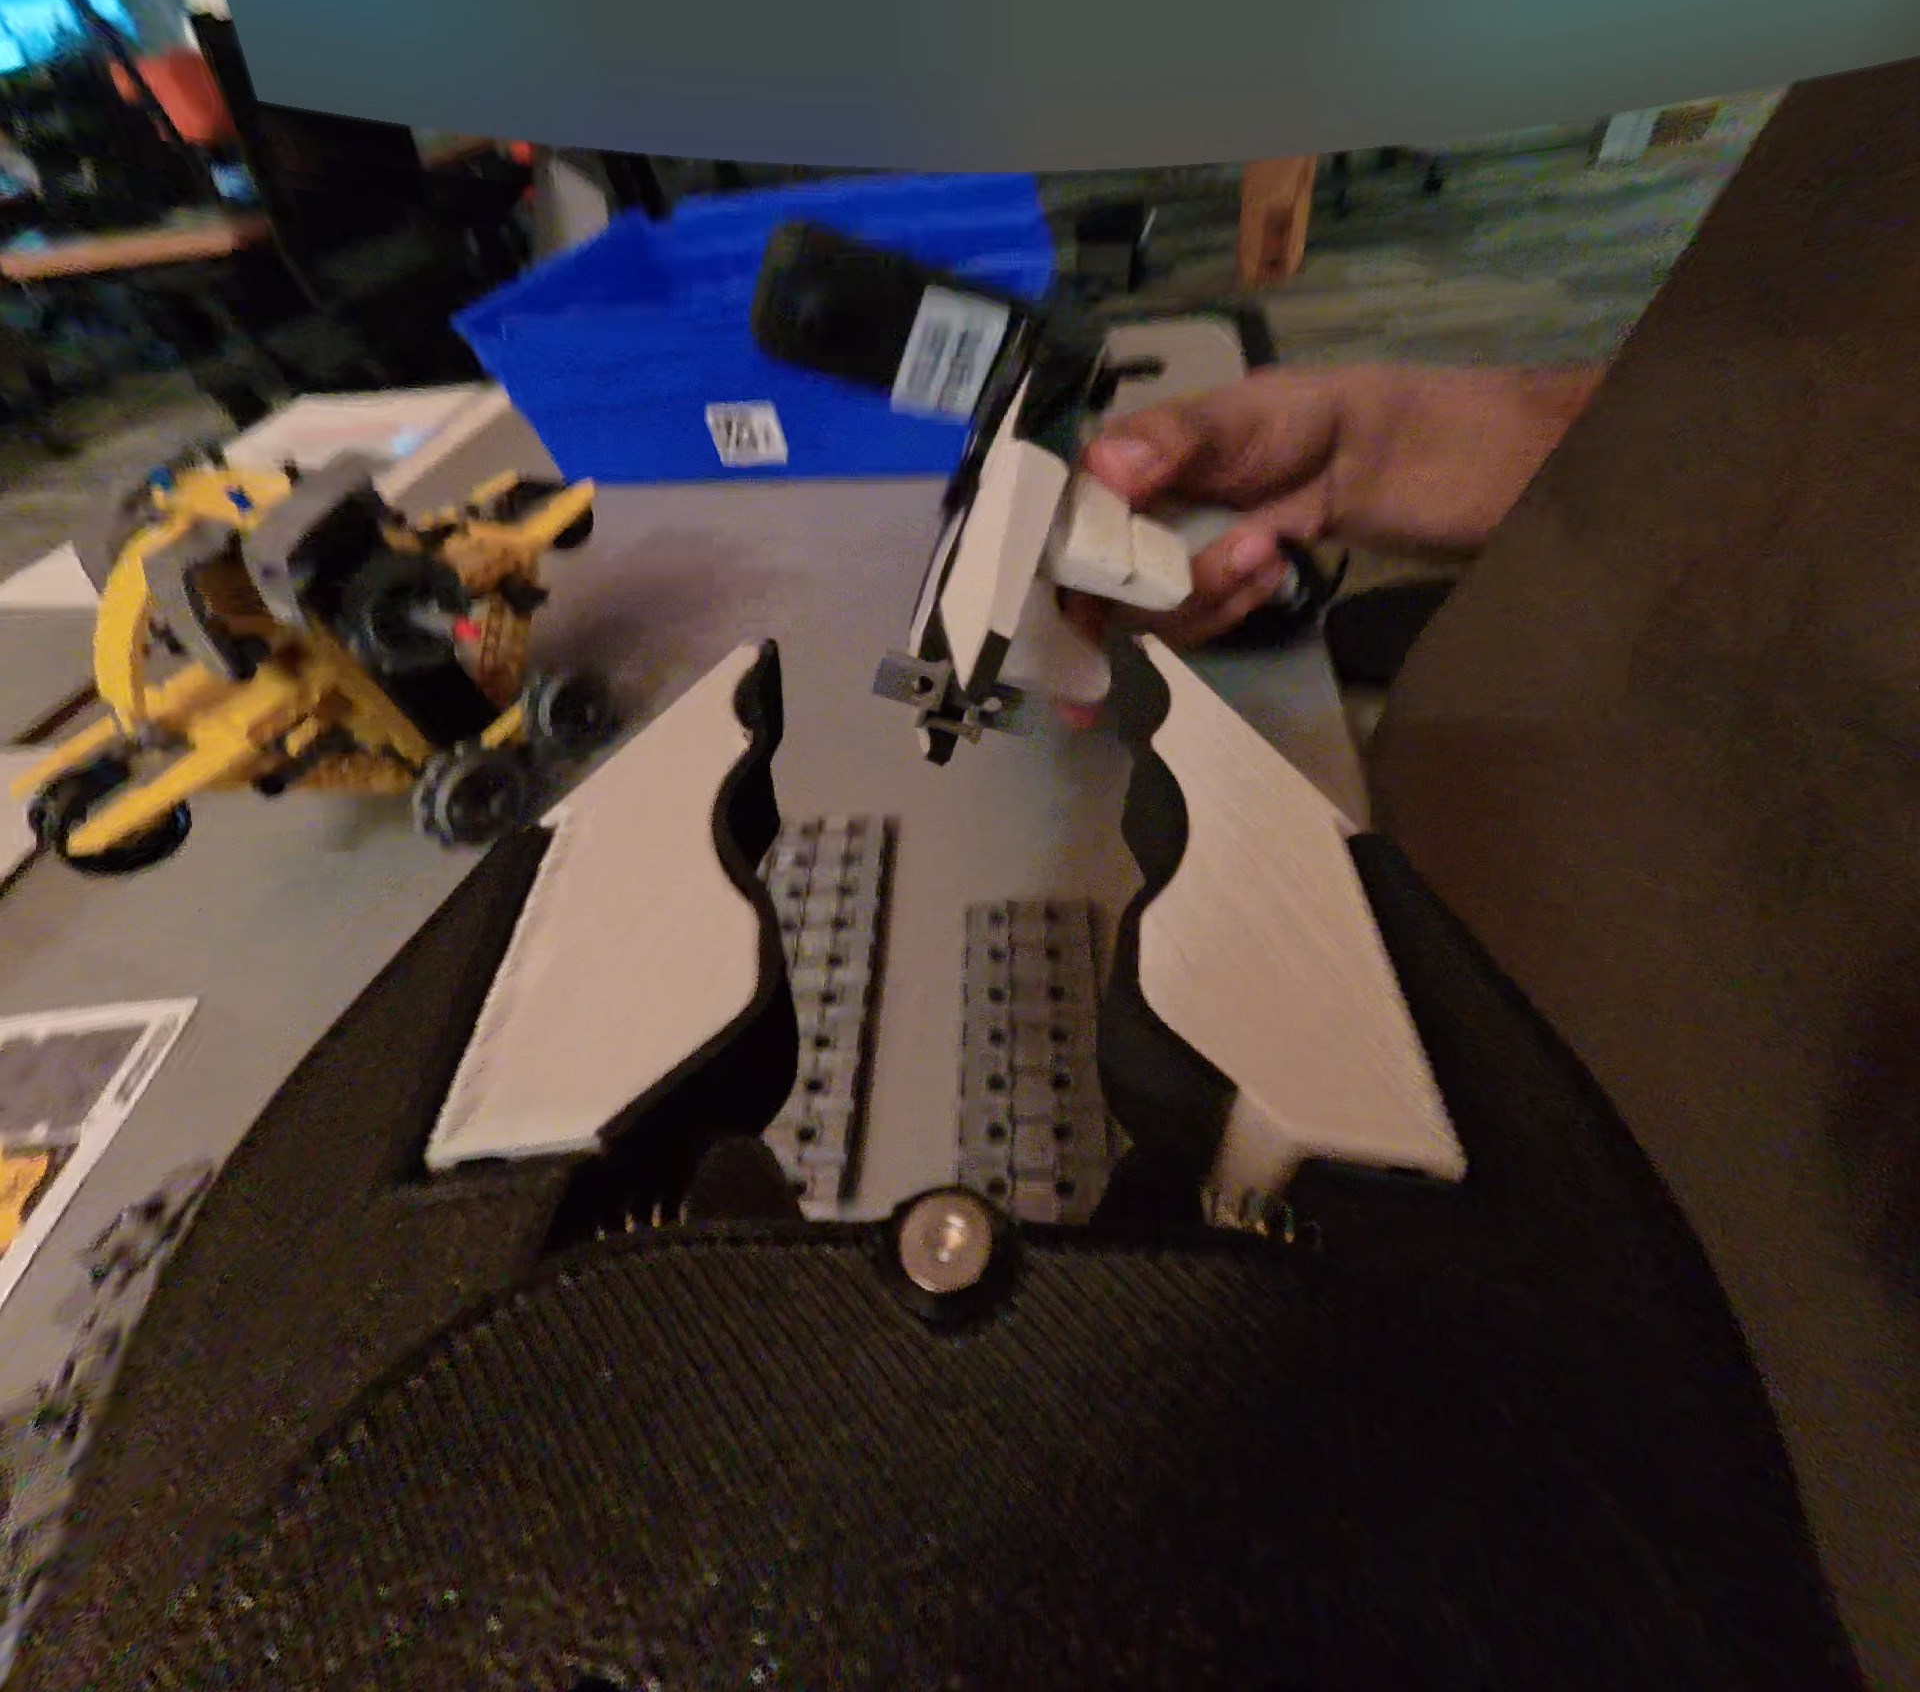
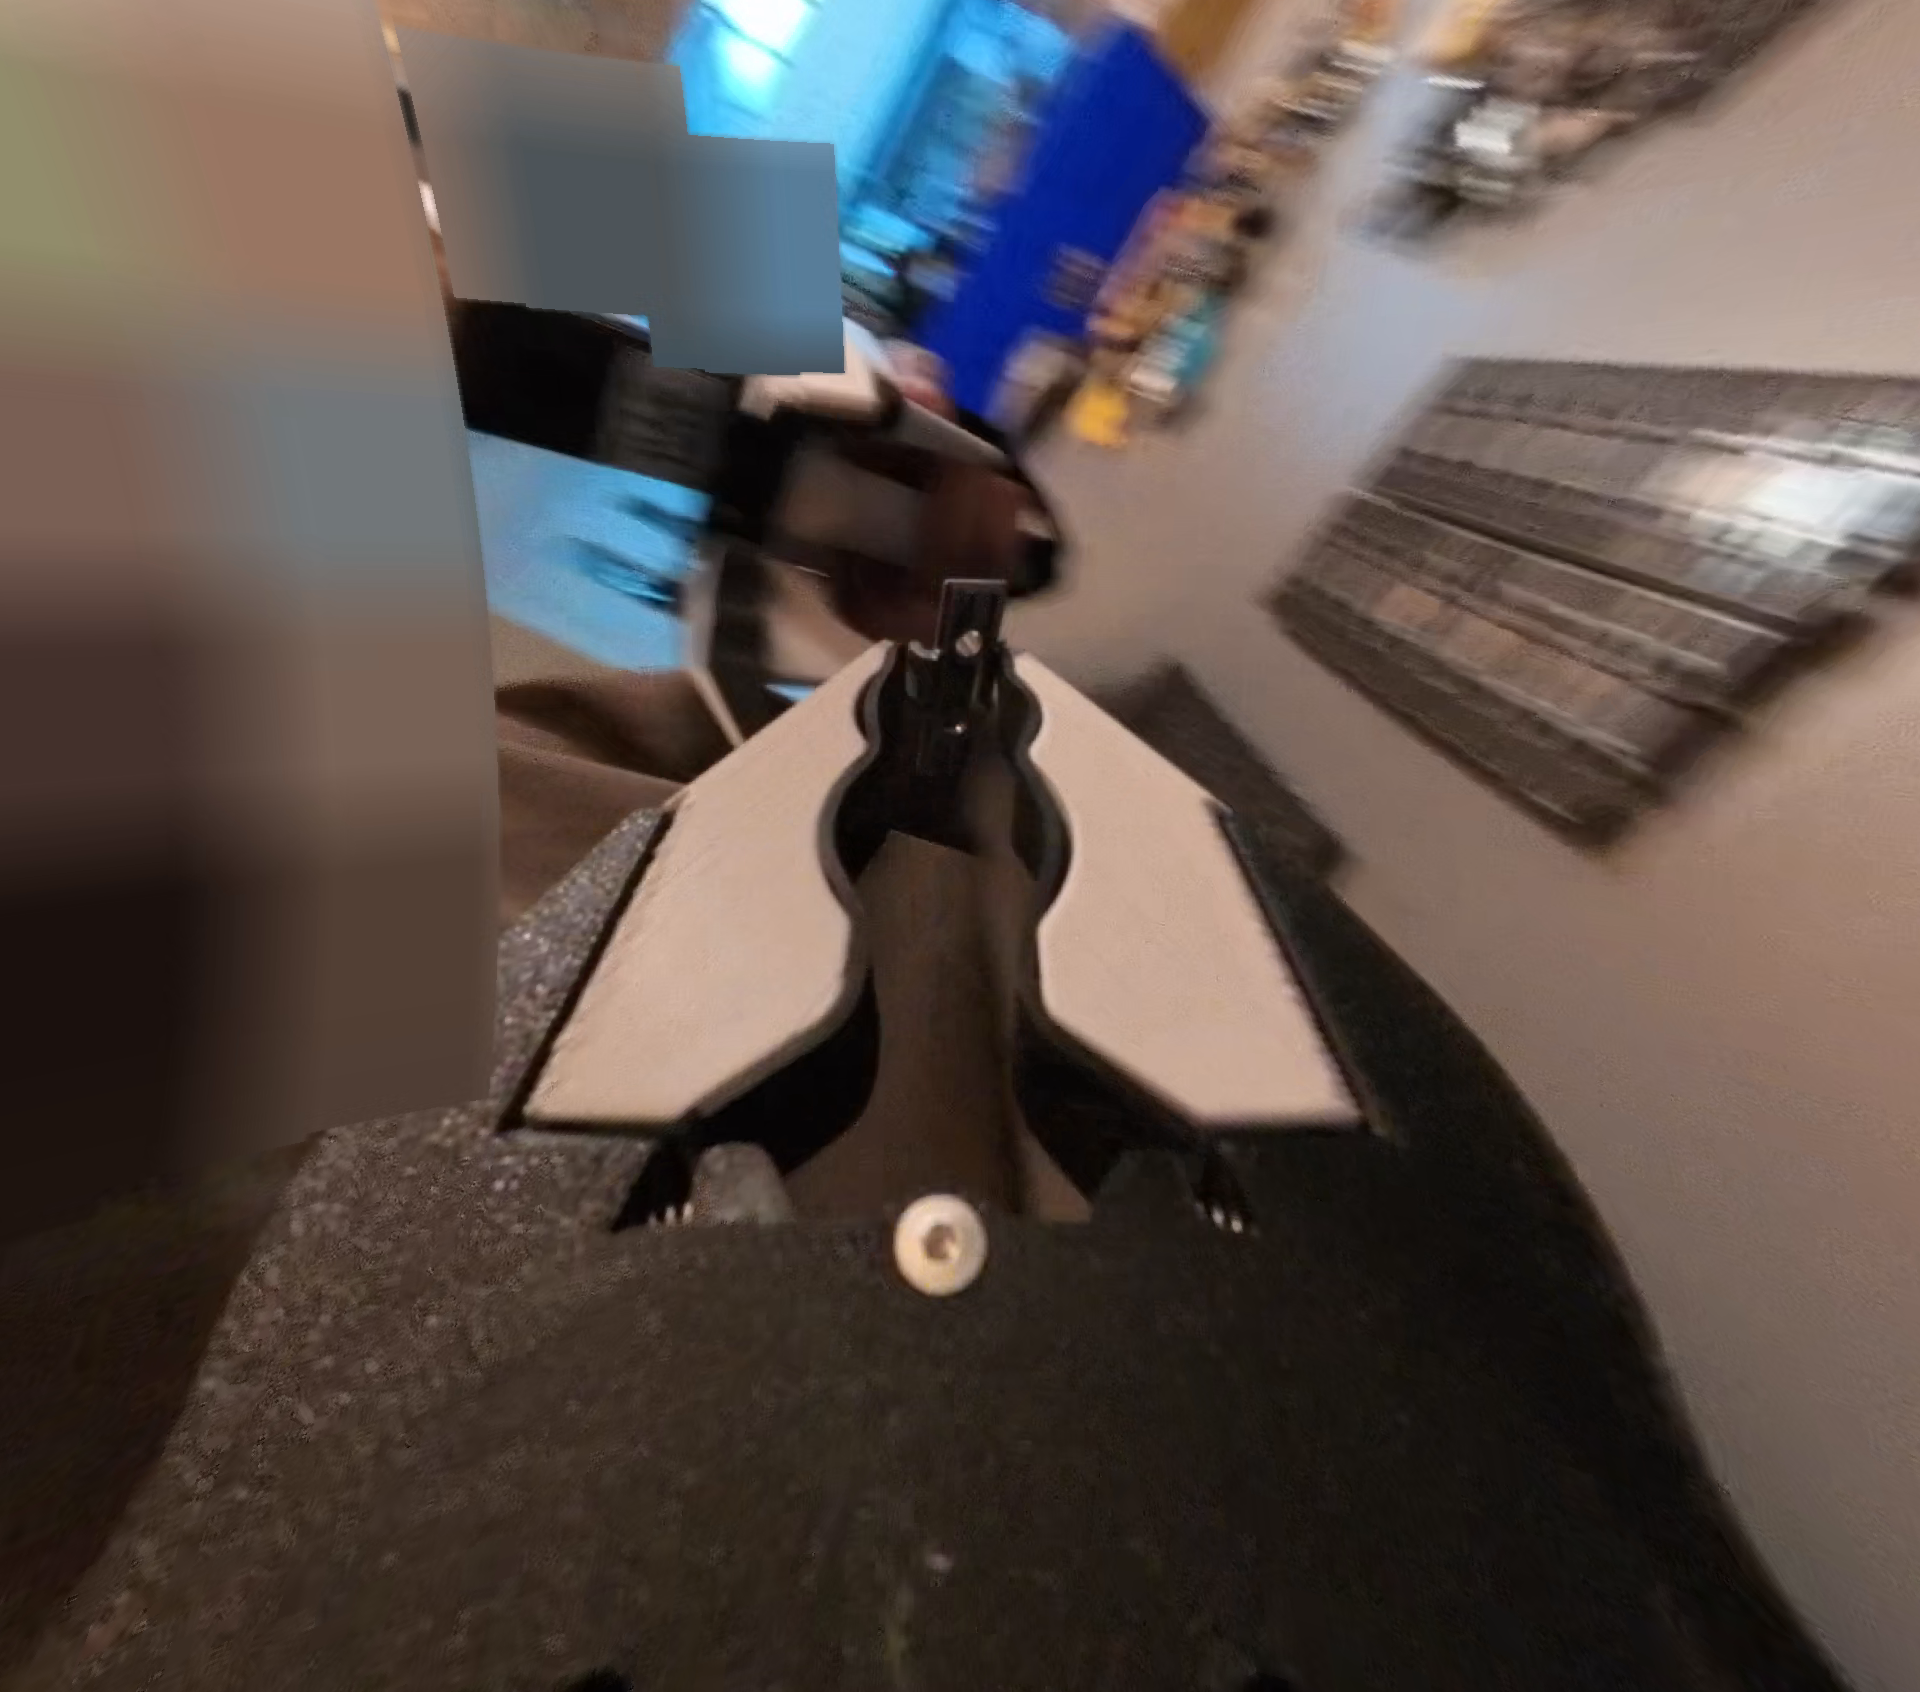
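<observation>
Grey-black small brick piece [image 1: 940,697] clamped in right gripper [image 1: 951,707] tips, long axis along fingers, hanging just ahead of left gripper [image 1: 961,686], spread wide and empty over two grey studded strips [image 1: 831,998]; yellow brick vehicle [image 1: 301,655] well left on table [image 1: 260,915].

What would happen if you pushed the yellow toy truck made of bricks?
The yellow brick vehicle has black wheels on the grey table, so it would probably roll rather than slide. It looks built from many small snapped-together pieces, so a hard shove might knock bits loose. It is likely light for its size.
</observation>
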The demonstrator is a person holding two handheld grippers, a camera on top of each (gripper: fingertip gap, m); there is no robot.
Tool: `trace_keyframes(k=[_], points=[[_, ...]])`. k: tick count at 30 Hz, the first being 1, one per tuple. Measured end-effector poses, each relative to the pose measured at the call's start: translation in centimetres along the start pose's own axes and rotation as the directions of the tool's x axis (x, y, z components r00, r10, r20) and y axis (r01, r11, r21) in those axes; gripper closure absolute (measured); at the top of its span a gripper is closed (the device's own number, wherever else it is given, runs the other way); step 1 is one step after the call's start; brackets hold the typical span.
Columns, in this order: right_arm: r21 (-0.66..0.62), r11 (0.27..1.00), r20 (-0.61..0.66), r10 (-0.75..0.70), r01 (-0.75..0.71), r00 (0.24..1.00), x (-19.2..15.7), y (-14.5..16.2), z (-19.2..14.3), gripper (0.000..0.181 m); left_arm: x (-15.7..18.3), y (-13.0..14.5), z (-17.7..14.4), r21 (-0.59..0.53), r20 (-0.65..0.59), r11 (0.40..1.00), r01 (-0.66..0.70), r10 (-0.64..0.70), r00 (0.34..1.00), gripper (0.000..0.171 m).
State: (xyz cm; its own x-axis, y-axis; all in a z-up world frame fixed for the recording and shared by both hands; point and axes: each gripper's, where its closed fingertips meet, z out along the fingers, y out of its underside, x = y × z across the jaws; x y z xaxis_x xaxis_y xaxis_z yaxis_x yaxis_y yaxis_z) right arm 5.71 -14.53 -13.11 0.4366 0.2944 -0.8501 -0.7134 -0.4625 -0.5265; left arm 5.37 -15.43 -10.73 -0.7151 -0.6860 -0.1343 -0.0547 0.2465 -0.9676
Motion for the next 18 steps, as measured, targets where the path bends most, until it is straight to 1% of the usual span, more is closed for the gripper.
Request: trace_keyframes(k=[1, 2, 3, 4, 5, 8, 10, 12, 15, 18], points=[[-0.058, 0.998, -0.160, -0.050, 0.041, 0.986, 1.9, 0.8, -0.6, 0.164, -0.2, 1.3, 0.1, -0.067, 0.012, 0.998, -0.002, 0.003, 1.000, 0.108], [-0.119, 0.991, -0.303, -0.100, 0.067, 0.948, 3.7, 1.5, -1.5, 0.165, -0.2, 2.6, 0.3, -0.138, 0.014, 0.990, -0.007, 0.009, 1.000, 0.108], [-0.172, 0.982, -0.411, -0.141, 0.075, 0.901, 5.1, 2.2, -2.2, 0.164, -0.1, 3.9, 0.5, -0.205, 0.008, 0.979, -0.004, 0.005, 1.000, 0.109], [-0.216, 0.974, -0.476, -0.167, 0.069, 0.864, 5.9, 2.8, -2.8, 0.164, 0.1, 4.9, 0.6, -0.257, 0.003, 0.966, 0.006, -0.006, 1.000, 0.112], [-0.247, 0.967, -0.508, -0.177, 0.054, 0.843, 6.2, 3.4, -2.9, 0.164, 0.3, 5.6, 0.8, -0.292, -0.004, 0.956, 0.013, -0.015, 1.000, 0.112], [-0.302, 0.953, -0.545, -0.189, 0.019, 0.817, 6.5, 4.7, -2.4, 0.164, 0.7, 6.9, 1.3, -0.348, -0.019, 0.938, 0.016, -0.024, 1.000, 0.113], [-0.336, 0.941, -0.589, -0.230, 0.024, 0.774, 7.3, 5.0, -2.3, 0.165, 0.7, 7.8, 1.4, -0.385, -0.014, 0.923, 0.006, -0.012, 1.000, 0.113], [-0.322, 0.946, -0.598, -0.223, 0.024, 0.770, 7.3, 4.8, -2.0, 0.164, 0.6, 8.6, 1.3, -0.419, -0.003, 0.908, -0.008, 0.007, 1.000, 0.112], [-0.298, 0.954, -0.589, -0.198, 0.017, 0.783, 7.2, 4.6, -1.5, 0.164, 0.9, 9.2, 1.4, -0.430, -0.009, 0.903, -0.016, 0.013, 1.000, 0.112], [-0.297, 0.955, -0.584, -0.199, 0.021, 0.787, 6.9, 4.5, -1.4, 0.156, 0.8, 9.6, 1.3, -0.441, -0.009, 0.897, -0.017, 0.014, 1.000, 0.112]])
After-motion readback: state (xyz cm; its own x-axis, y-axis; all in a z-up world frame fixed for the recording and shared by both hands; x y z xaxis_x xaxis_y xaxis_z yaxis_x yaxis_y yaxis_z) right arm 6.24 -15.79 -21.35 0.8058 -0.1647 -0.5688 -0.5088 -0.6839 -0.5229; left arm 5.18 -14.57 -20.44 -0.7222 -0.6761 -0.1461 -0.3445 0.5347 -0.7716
